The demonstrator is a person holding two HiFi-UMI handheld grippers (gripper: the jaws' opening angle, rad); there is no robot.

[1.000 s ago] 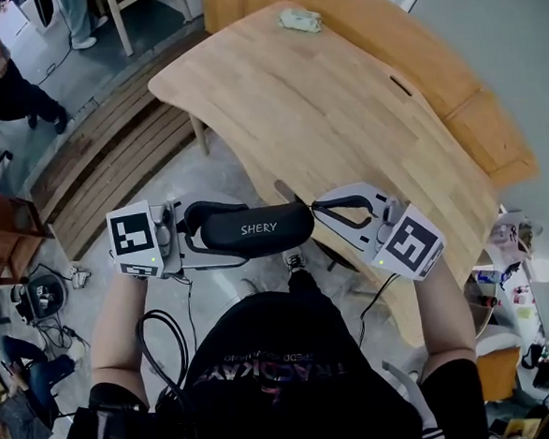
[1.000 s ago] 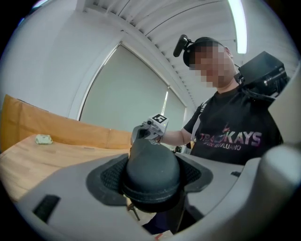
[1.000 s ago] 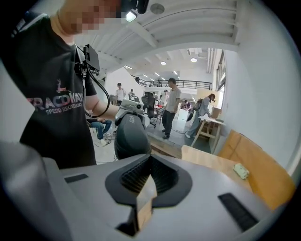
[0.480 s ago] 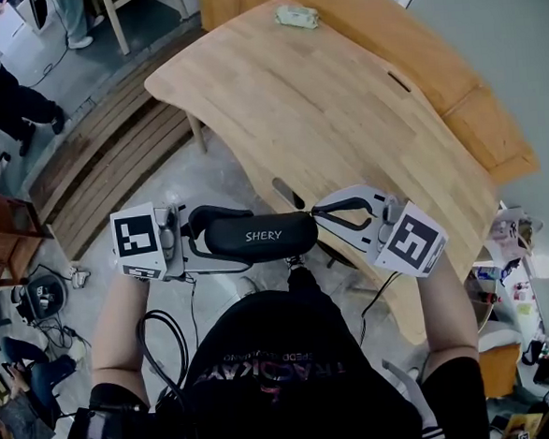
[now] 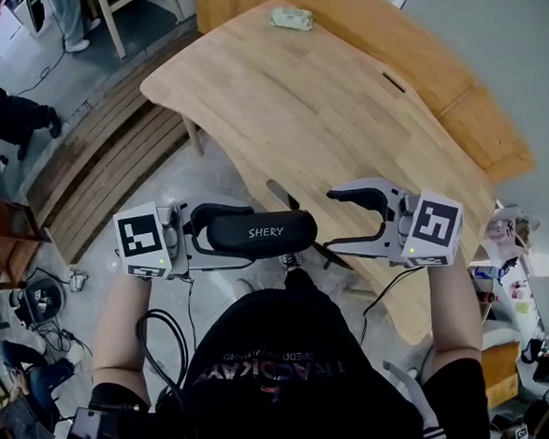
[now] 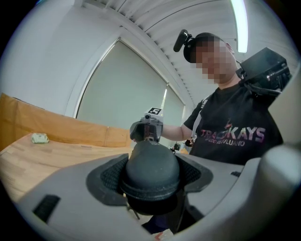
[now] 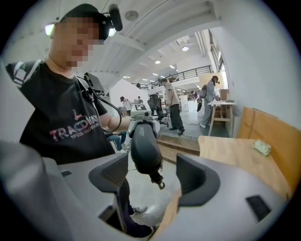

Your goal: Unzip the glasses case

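Torso in a black printed shirt (image 5: 284, 354) fills the bottom of the head view, with both bare forearms reaching forward. The glasses case (image 5: 266, 233), dark, oval and marked with white lettering, is held level in the air in front of the chest, above the grey floor (image 5: 206, 172) and off the counter.

The left tool (image 5: 229, 236) is clamped on the case's left end; the left gripper view shows both dark pads pressed against its rounded sides. The right tool (image 5: 333, 222) faces the case's free end with its jaws wide apart; they have just been opening. In the right gripper view the small zip pull (image 7: 160, 182) dangles from that end in the gap, touching neither pad.

Beyond the tools lies the pale wooden counter (image 5: 341, 97), bare apart from a small pale-green packet (image 5: 290, 18) at its far end. Wooden planks (image 5: 112, 169) lie to the left.
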